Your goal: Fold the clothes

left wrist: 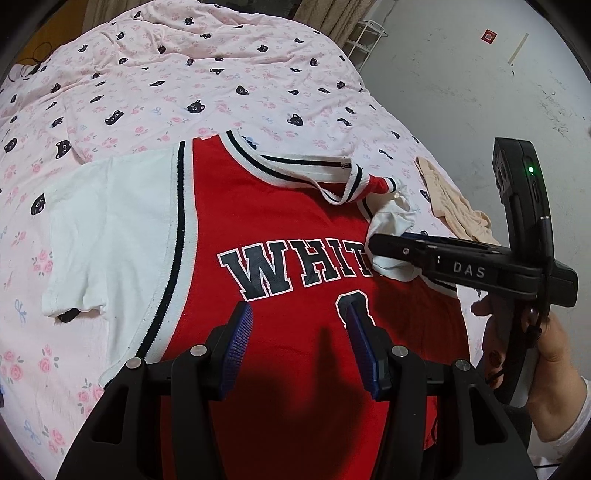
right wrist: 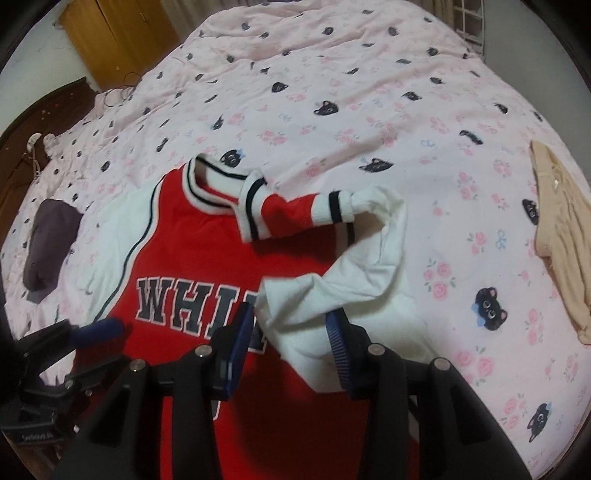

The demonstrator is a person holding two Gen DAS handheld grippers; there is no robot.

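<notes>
A red jersey shirt (left wrist: 280, 229) with white sleeves and dark "WHIT" lettering lies face up on the bed; it also shows in the right wrist view (right wrist: 207, 251). Its left sleeve (left wrist: 110, 229) lies flat. Its right sleeve (right wrist: 354, 266) is lifted and folded over toward the chest. My left gripper (left wrist: 299, 332) is open and empty, hovering over the shirt's lower front. My right gripper (right wrist: 291, 325) is open, with the white sleeve cloth lying between its blue pads (right wrist: 242, 332). In the left wrist view the right gripper (left wrist: 373, 245) sits at the bunched sleeve (left wrist: 395, 218).
The bed has a pink quilt (left wrist: 221, 74) with cat faces and flowers. A beige garment (right wrist: 561, 229) lies at the right edge, also in the left view (left wrist: 454, 206). A dark grey garment (right wrist: 48, 251) lies at the left. A wooden wardrobe (right wrist: 110, 33) stands behind.
</notes>
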